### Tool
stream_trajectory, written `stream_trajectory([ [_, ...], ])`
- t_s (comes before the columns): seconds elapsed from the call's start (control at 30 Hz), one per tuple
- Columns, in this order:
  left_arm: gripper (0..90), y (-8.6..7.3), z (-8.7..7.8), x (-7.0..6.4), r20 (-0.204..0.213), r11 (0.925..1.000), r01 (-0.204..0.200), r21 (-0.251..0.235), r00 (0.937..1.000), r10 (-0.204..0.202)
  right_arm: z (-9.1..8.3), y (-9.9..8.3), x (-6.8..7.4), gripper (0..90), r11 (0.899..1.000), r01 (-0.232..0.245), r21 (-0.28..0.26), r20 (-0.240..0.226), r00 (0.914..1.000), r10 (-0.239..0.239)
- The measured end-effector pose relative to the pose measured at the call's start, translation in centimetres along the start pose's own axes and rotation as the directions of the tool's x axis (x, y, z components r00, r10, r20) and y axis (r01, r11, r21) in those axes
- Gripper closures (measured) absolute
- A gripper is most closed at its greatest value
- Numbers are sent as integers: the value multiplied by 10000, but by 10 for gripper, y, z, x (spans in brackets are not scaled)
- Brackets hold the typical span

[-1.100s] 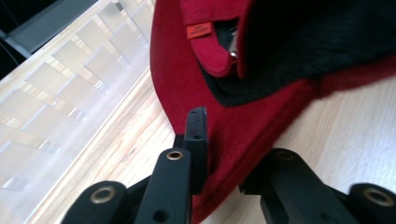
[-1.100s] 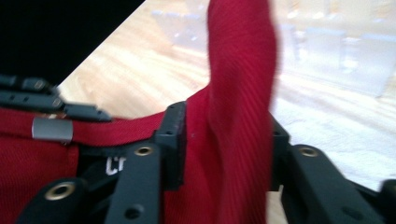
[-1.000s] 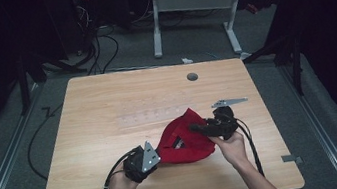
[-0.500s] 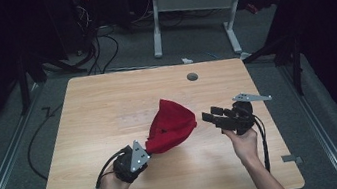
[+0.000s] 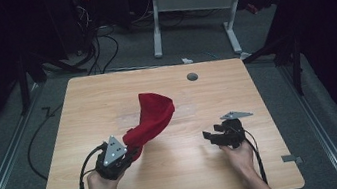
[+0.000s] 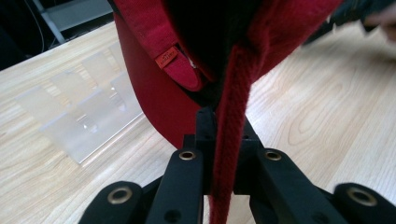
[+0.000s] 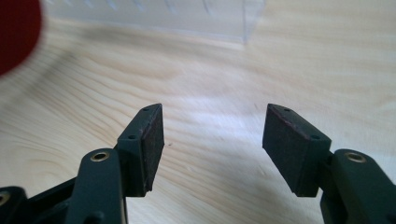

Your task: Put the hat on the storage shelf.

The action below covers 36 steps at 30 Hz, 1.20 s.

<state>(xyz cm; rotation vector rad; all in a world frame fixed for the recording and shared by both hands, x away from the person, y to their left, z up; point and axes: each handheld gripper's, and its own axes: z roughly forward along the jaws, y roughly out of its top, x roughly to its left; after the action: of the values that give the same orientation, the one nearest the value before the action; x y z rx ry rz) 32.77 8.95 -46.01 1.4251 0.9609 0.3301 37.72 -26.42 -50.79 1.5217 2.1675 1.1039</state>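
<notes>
left gripper (image 5: 124, 154): clamped on red beanie (image 5: 152, 117) hem | beanie: lifted, long axis rising up-right over table (image 5: 258, 96) | right gripper (image 5: 214, 135): jaws wide, empty, well right of beanie | nearer: left

Your red cloth bag (image 5: 152, 117) is one solid red, with a woven red strap (image 6: 231, 121) and a small orange label (image 6: 166, 57) on its band; its inside looks dark. Both your grippers, the left gripper (image 5: 132, 153) and the right gripper (image 5: 209, 135), are black, each topped with a grey plate. The table (image 5: 178, 174) is pale wood grain, with a clear plastic stand (image 6: 79, 116) on it.
</notes>
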Motion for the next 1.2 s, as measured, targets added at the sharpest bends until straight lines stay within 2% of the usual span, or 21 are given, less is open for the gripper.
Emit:
stream_trajectory([
  [0.1,850,6,-4,4,9,9992,330,-206,9995,-330,7,-7,1,384,9996,244,165,636,9977,-254],
  [0.23,850,15,-6,14,-25,9957,708,-599,9975,-710,15,-13,2,367,9972,669,323,1189,9904,-703],
  [0.4,849,26,-7,20,25,9847,1302,-1154,9914,-1308,19,-17,8,360,9904,1373,131,1746,9750,-1375],
  [0.53,850,35,-9,24,329,9682,1931,-1591,9812,-1903,19,-17,7,360,9910,1333,123,1728,9759,-1335],
  [0.63,850,43,-11,28,350,9585,2175,-1842,9760,-2147,19,-17,7,358,9910,1335,126,1723,9759,-1337],
  [0.73,850,51,-14,32,297,9501,2297,-2112,9731,-2286,19,-17,7,357,9909,1343,132,1719,9759,-1346],
  [0.83,849,56,-13,35,-159,9442,2108,-2530,9749,-2219,19,-17,8,352,9906,1361,139,1712,9757,-1365],
  [1.03,849,69,-7,46,-290,9208,2414,-3063,9645,-2625,19,-18,9,349,9902,1386,145,1662,9762,-1391],
  [1.2,849,80,3,54,-490,9150,2401,-3243,9617,-2697,19,-18,9,347,9898,1414,158,1633,9763,-1421],
])
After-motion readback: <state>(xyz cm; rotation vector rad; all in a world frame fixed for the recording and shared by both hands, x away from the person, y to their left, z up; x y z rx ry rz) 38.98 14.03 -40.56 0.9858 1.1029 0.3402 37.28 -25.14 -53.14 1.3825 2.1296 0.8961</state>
